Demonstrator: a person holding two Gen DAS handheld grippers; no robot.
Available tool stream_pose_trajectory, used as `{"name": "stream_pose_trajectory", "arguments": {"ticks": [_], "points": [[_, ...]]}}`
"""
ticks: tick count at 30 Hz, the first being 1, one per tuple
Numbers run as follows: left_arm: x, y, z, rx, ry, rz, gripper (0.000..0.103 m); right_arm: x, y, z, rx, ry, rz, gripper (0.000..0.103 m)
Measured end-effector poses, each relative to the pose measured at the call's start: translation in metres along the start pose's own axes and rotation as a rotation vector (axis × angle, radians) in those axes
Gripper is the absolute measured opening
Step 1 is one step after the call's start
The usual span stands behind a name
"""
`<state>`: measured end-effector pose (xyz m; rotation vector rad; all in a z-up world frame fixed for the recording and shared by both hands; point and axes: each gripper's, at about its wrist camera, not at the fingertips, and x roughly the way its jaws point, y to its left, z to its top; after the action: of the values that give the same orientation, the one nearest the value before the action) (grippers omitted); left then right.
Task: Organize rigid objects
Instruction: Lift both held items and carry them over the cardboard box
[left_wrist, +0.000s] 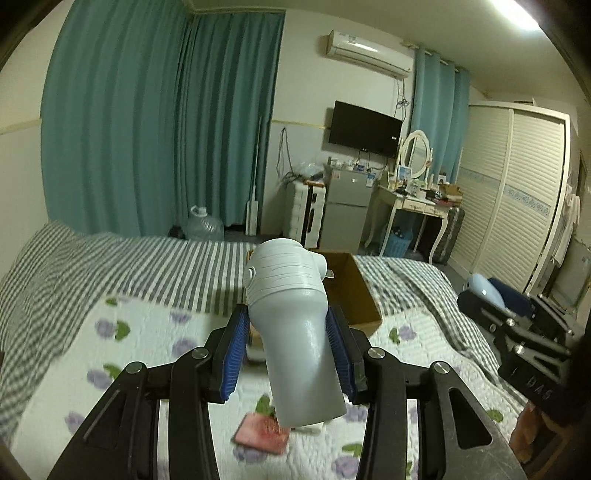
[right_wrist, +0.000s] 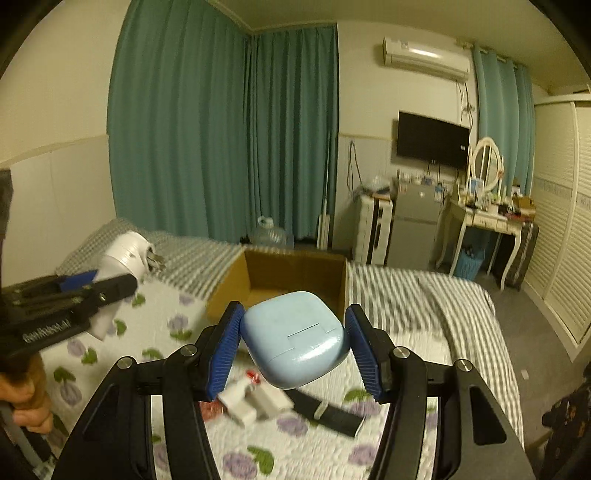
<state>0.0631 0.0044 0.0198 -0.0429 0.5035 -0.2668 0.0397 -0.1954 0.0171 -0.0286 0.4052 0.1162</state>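
My left gripper (left_wrist: 288, 325) is shut on a white plastic tool with a ribbed head (left_wrist: 291, 314), held above the bed; the right wrist view shows the same tool (right_wrist: 127, 254) at far left with metal bits in its head. A light blue rounded case (right_wrist: 295, 338) sits clamped between the blue pads of my right gripper (right_wrist: 295, 338), also lifted over the bed. An open cardboard box (right_wrist: 291, 273) stands on the bed just beyond both grippers, seen too in the left wrist view (left_wrist: 354, 291). The right gripper (left_wrist: 491, 295) shows at the right edge of the left wrist view.
On the flowered quilt (right_wrist: 173, 332) lie a white charger (right_wrist: 255, 402), a black strap-like item (right_wrist: 328, 410) and a pink pad (left_wrist: 262, 432). A striped blanket (left_wrist: 147, 266) covers the far bed. A hand (right_wrist: 22, 398) holds the left gripper's handle. A fridge (right_wrist: 413, 229) and dresser (right_wrist: 480, 218) stand beyond.
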Motion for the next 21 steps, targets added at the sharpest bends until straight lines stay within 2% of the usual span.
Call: {"name": "stream_pose_trajectory", "arguments": {"ticks": [6,11,16,21], "points": [[0.025,-0.006,0.024,0.033,-0.028,-0.004,0.043,0.023,-0.005,0.032,-0.04,-0.048,-0.004,0.057],[0.064,-0.003,0.038,0.011,-0.002,-0.031,0.043,0.057,-0.008,0.049,-0.078,-0.067,-0.021,0.057],[0.113,0.002,0.042,0.012,0.034,-0.025,0.043,0.093,-0.008,0.049,-0.107,-0.061,-0.01,0.057],[0.166,0.012,0.035,0.009,0.074,-0.016,0.043,0.149,-0.01,0.034,-0.116,-0.006,0.01,0.057]]}}
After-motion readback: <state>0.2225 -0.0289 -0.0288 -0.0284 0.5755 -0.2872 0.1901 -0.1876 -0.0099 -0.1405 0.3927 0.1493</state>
